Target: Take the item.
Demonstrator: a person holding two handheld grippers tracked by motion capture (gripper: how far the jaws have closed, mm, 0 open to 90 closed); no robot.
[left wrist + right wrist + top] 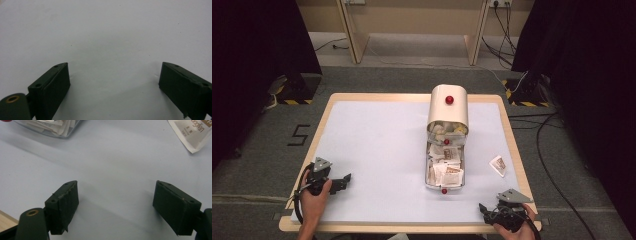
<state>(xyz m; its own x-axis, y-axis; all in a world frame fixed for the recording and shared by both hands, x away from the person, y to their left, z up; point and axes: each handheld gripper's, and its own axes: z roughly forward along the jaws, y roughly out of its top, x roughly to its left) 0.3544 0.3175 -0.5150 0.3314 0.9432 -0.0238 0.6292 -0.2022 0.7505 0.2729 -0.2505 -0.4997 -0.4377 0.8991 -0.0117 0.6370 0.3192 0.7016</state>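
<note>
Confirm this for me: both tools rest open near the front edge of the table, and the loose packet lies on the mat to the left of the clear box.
Not quite. The loose packet lies to the right of the clear box, not the left, as the high view shows. The rest holds: the left tool and the right tool both rest open near the table's front edge.

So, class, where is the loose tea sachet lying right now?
In the high view the loose tea sachet lies on the table's right side, just right of the open container, ahead of the right hand-held gripper.
</note>
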